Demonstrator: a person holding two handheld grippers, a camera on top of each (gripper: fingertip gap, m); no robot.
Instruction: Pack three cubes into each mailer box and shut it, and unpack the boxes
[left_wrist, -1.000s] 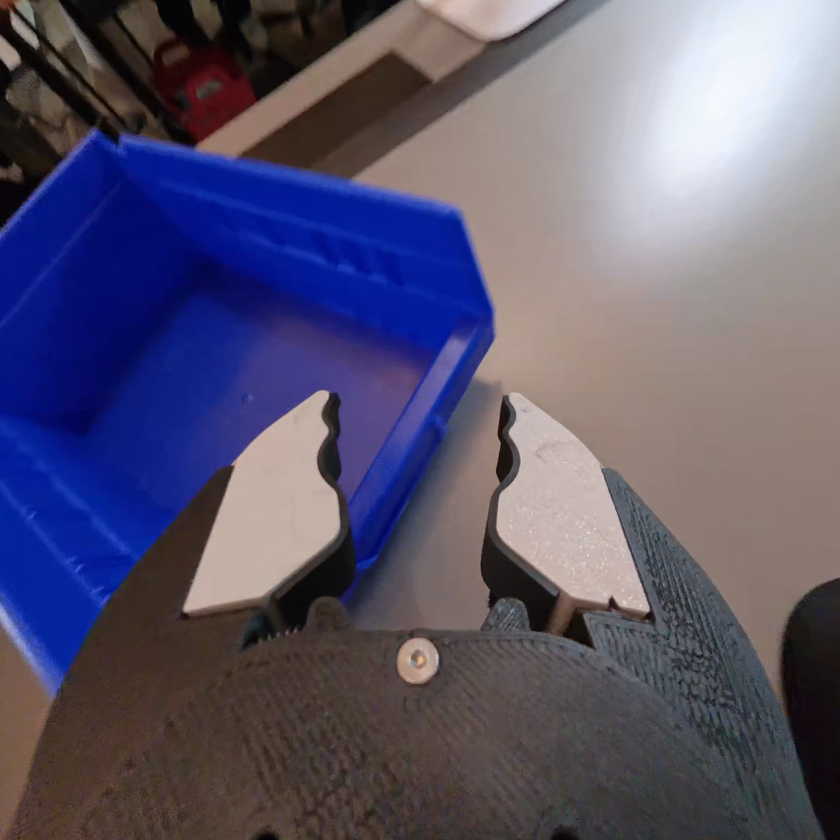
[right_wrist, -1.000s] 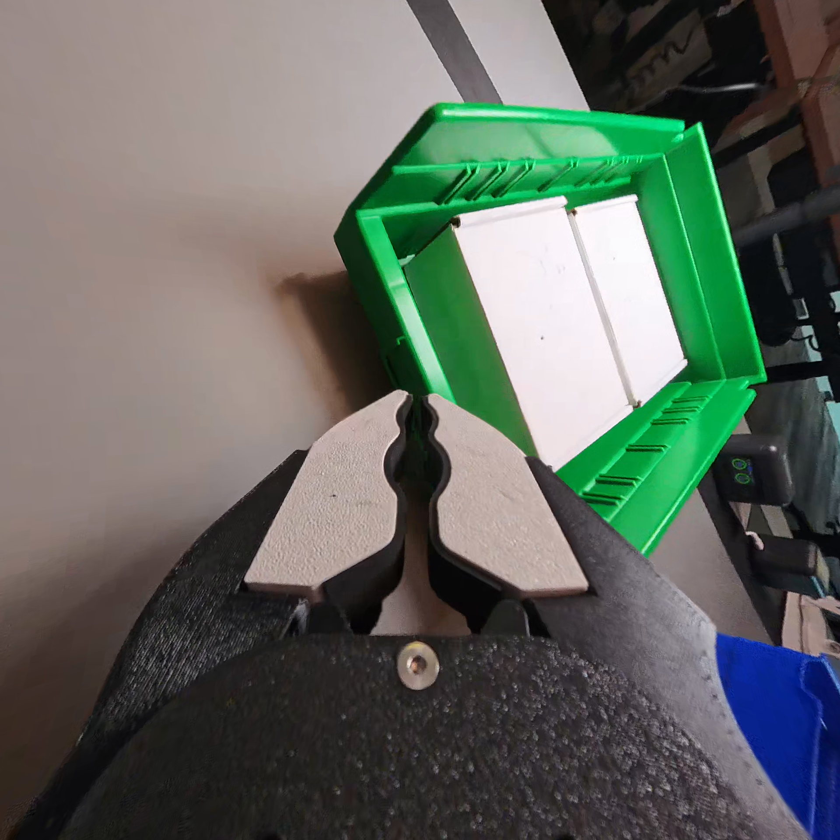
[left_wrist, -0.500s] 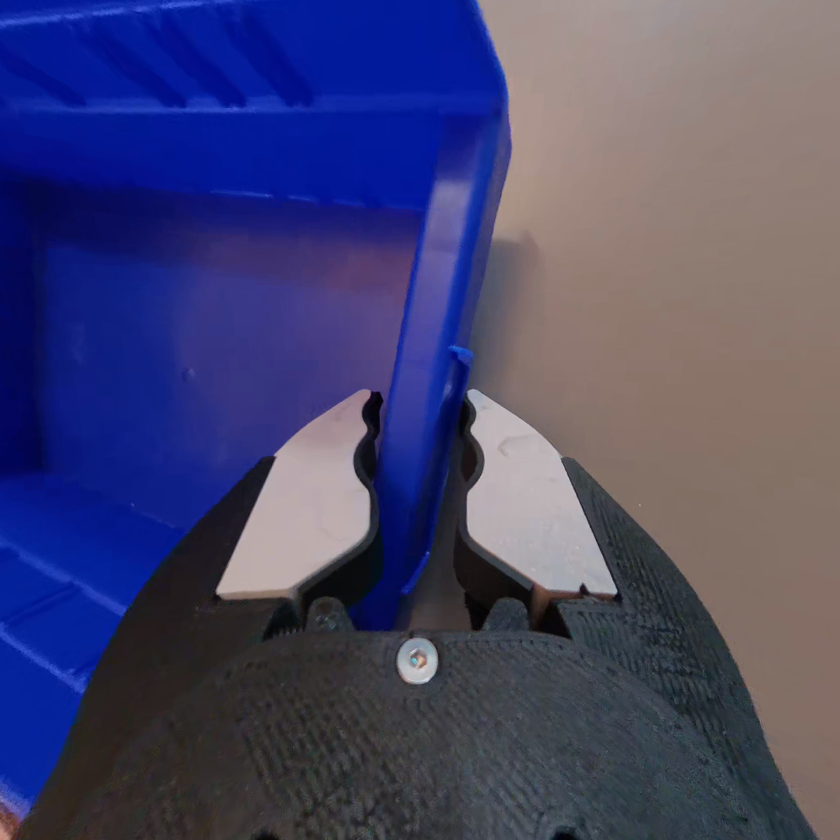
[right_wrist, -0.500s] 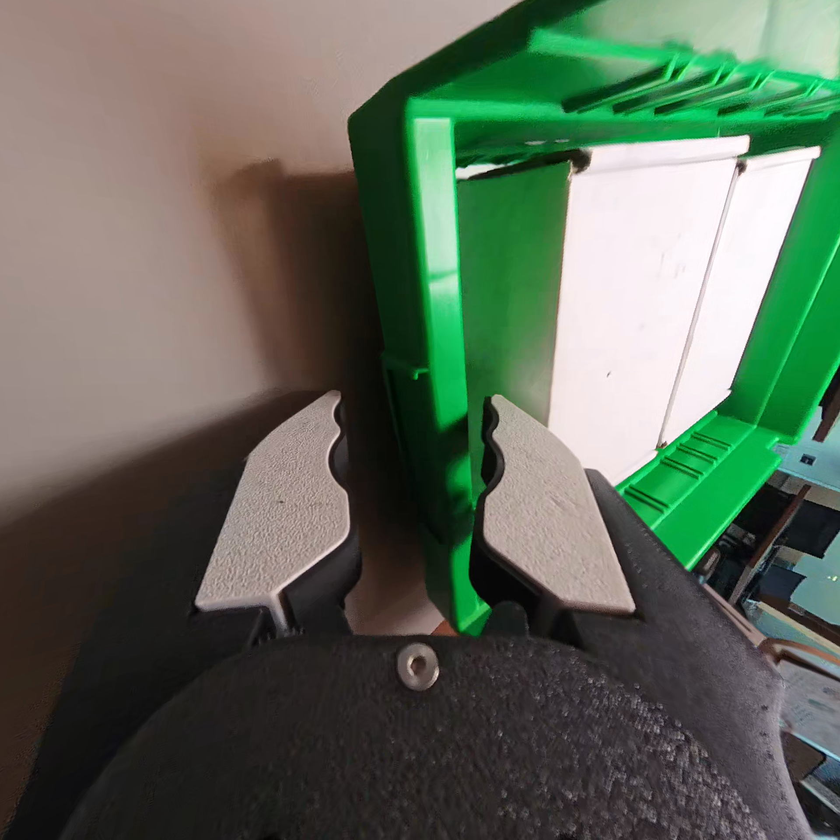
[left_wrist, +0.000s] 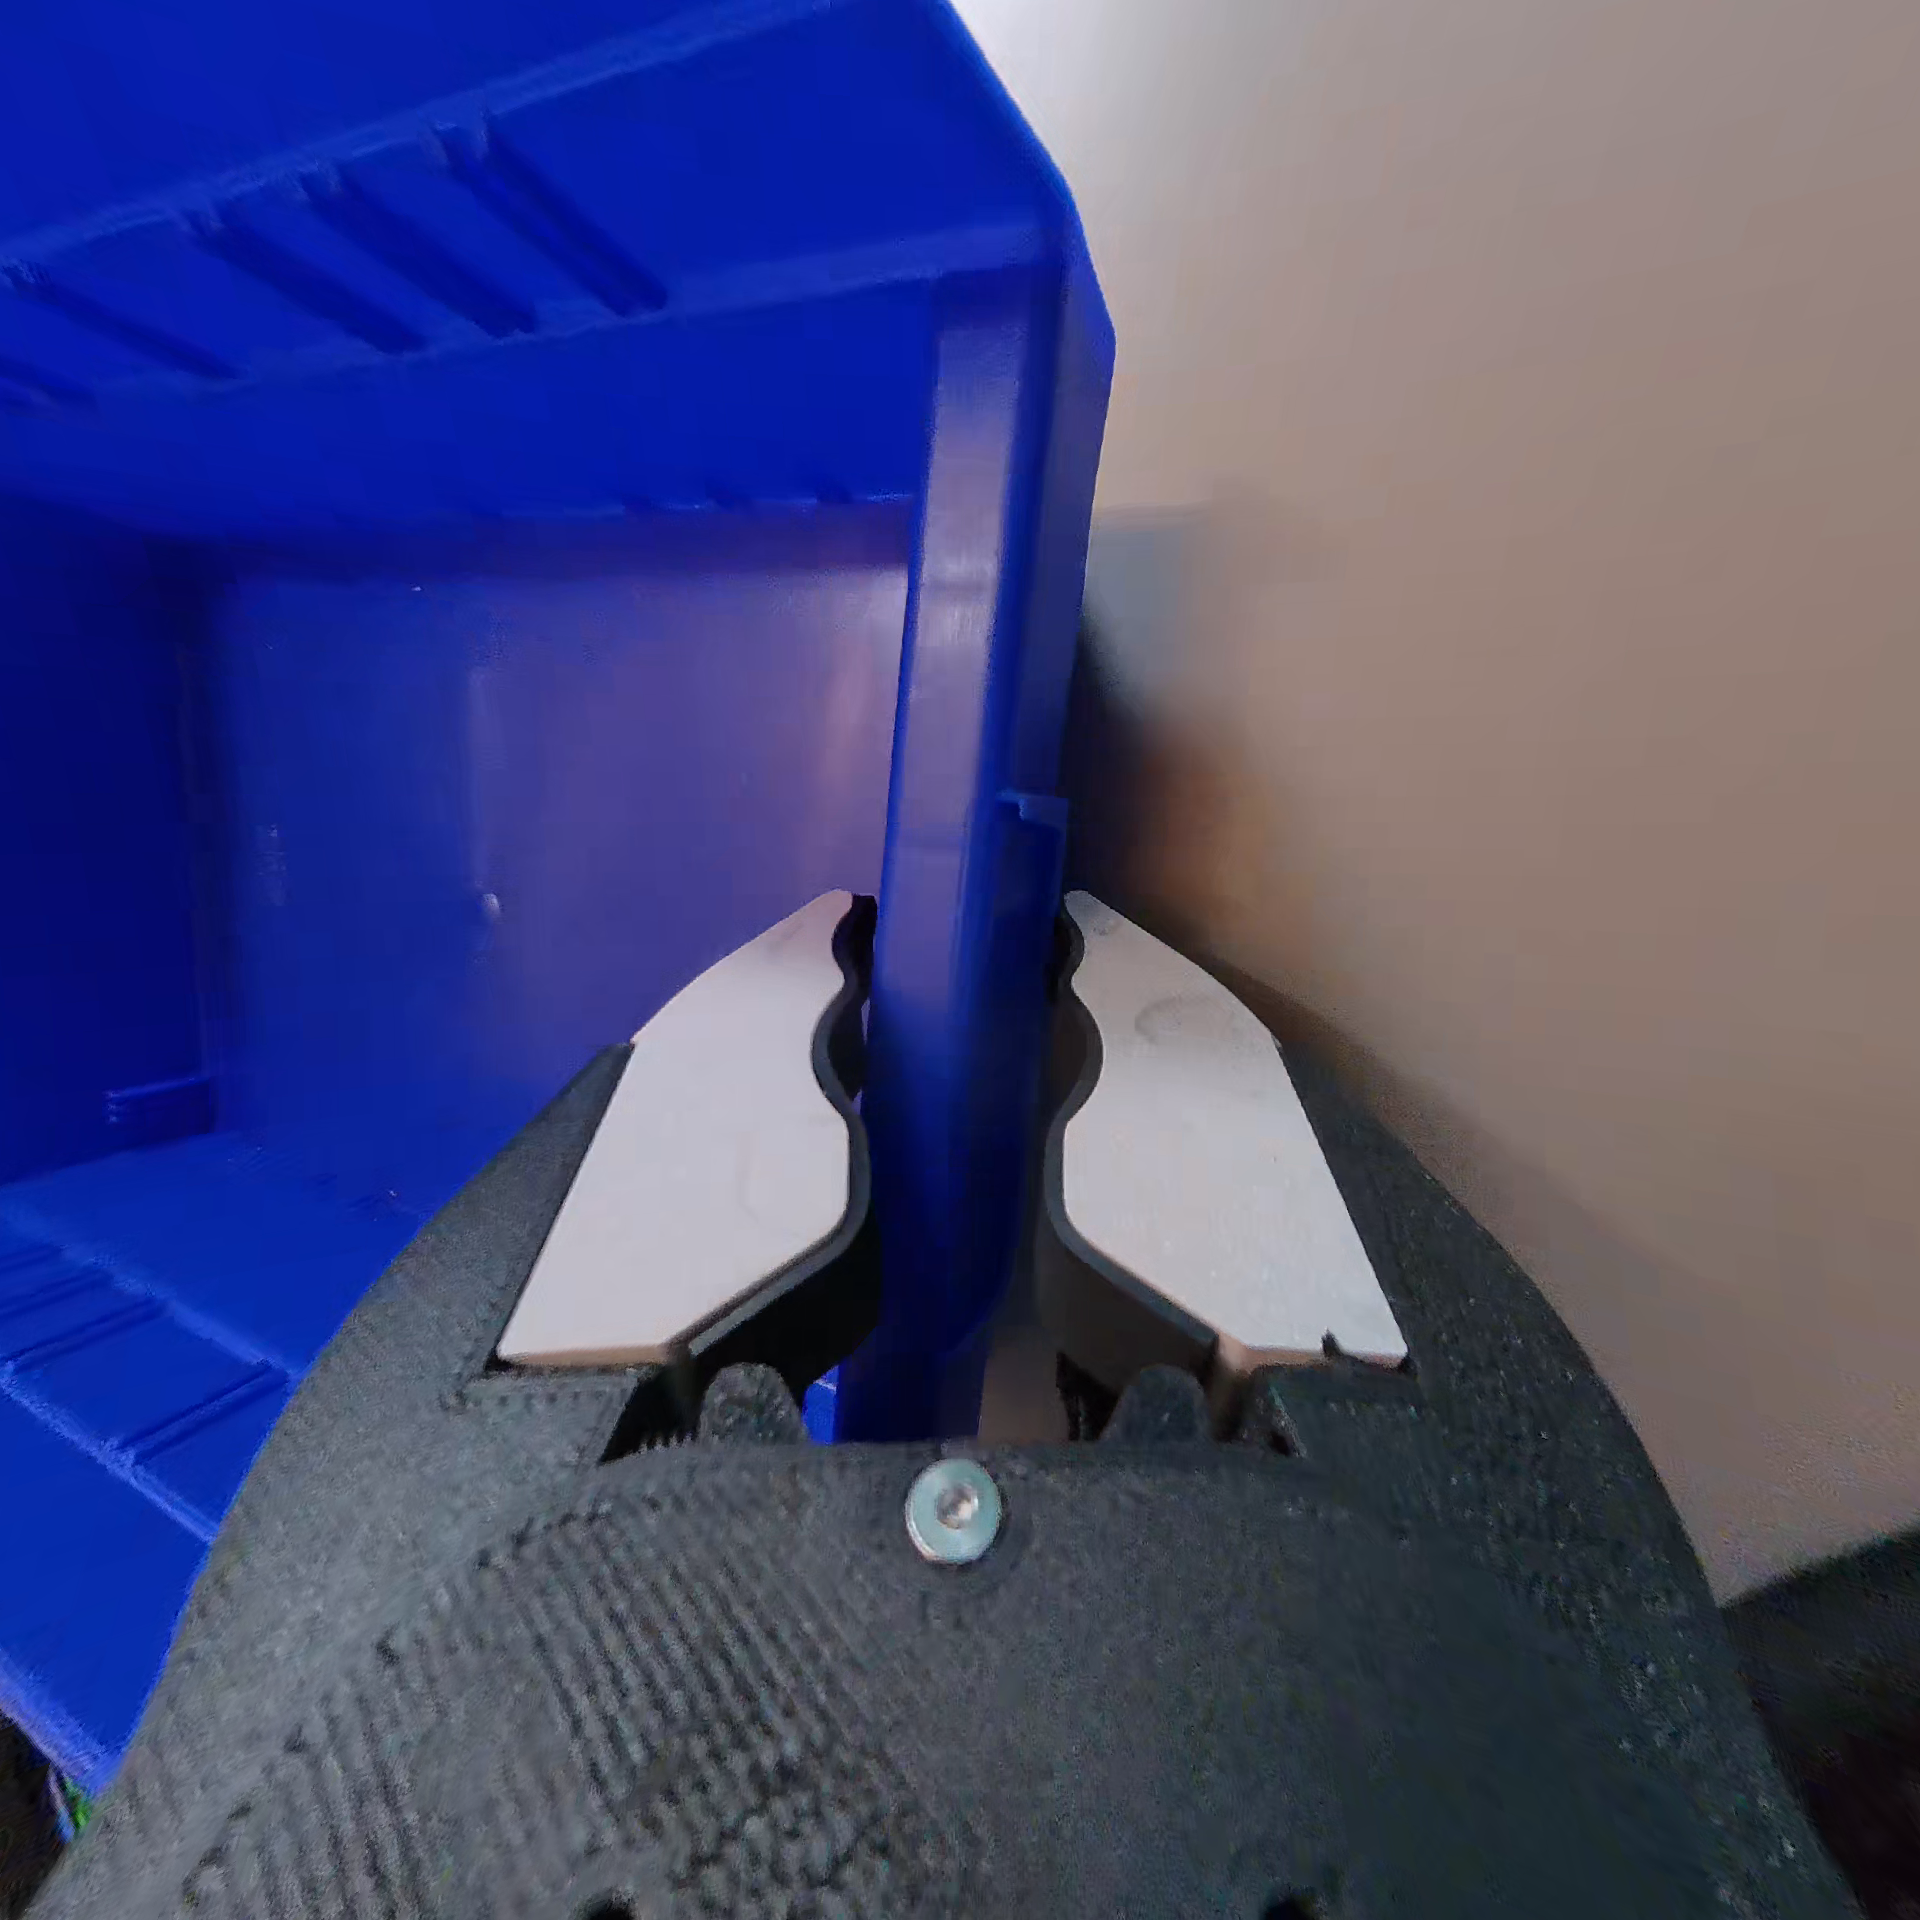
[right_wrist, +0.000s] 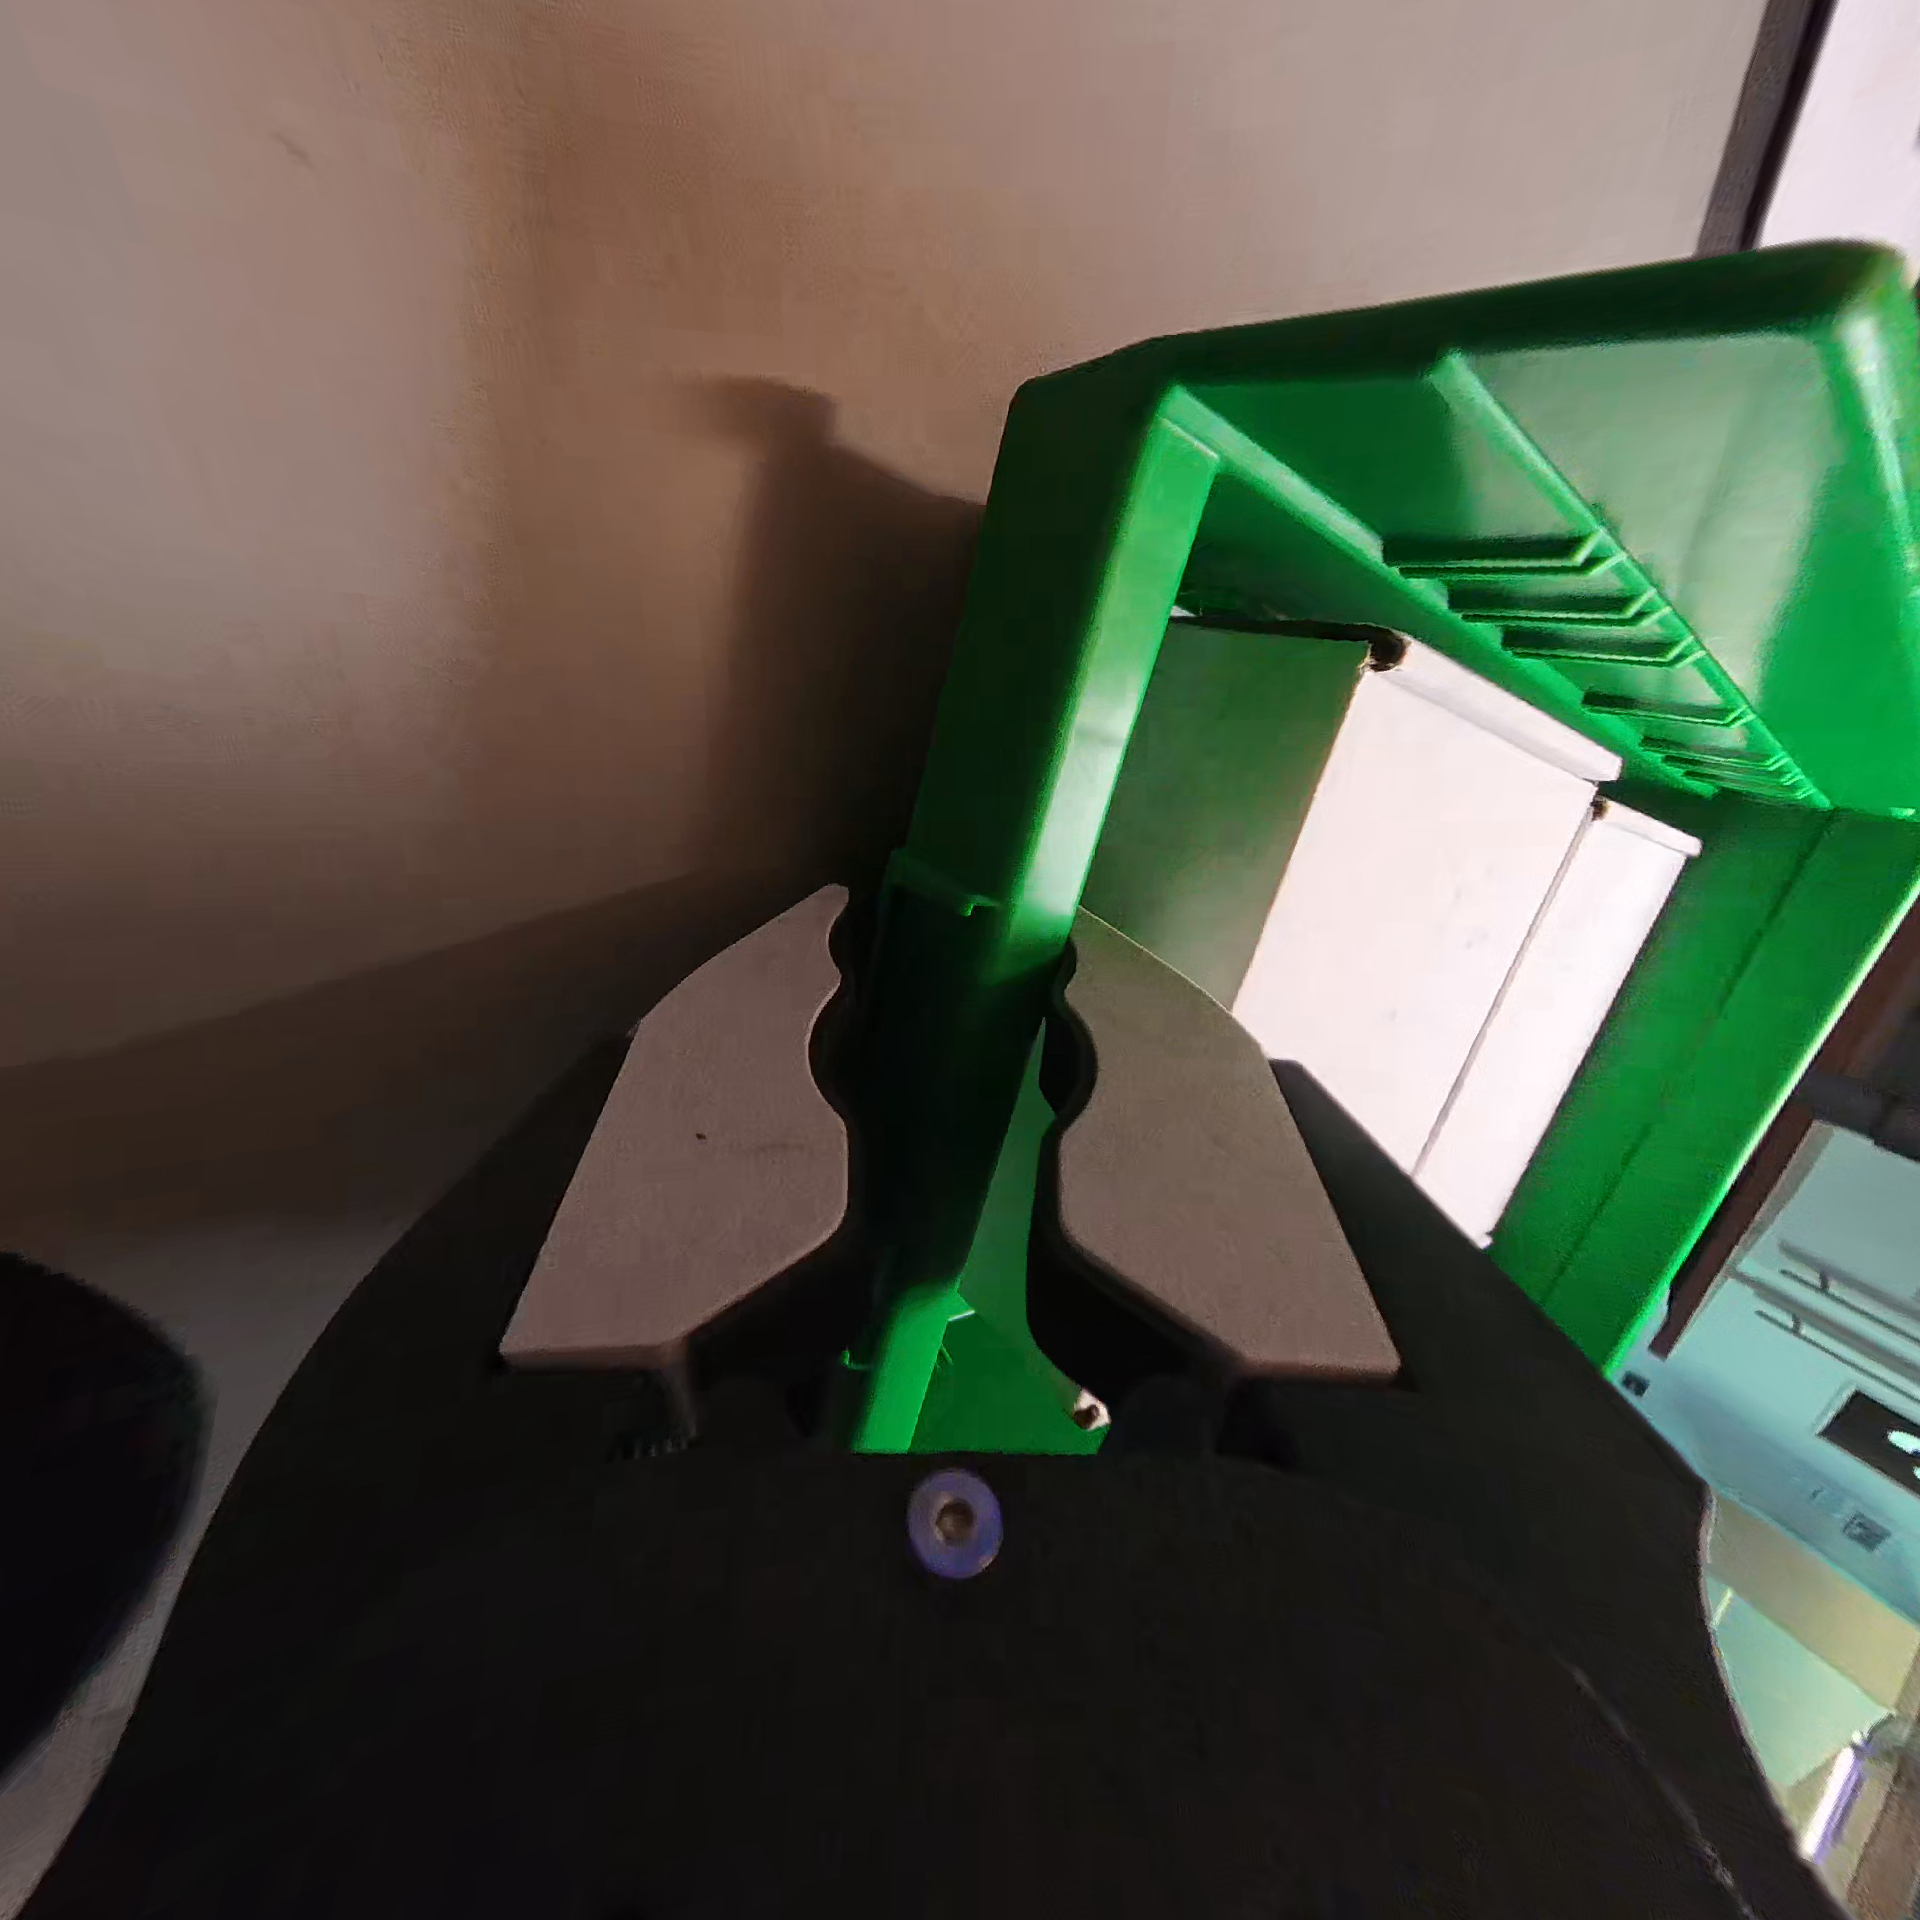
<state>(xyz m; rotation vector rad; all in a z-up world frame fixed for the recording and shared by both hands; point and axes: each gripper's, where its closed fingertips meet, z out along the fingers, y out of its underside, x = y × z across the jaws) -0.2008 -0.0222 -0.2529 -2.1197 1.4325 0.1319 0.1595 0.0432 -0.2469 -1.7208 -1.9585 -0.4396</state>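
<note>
early on, it seems: the left gripper (left_wrist: 956, 935) clamps the empty blue bin's (left_wrist: 520, 727) side wall, the right gripper (right_wrist: 951, 935) clamps the green bin (right_wrist: 1049, 665) holding 2 closed white mailer boxes (right_wrist: 1423, 914), no cubes visible.

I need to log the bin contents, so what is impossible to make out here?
- Left wrist view: the blue bin runs past the left edge; the left gripper hides its near floor.
- Right wrist view: the two white boxes in the green bin are shut, contents unseen; no cubes visible.
</note>
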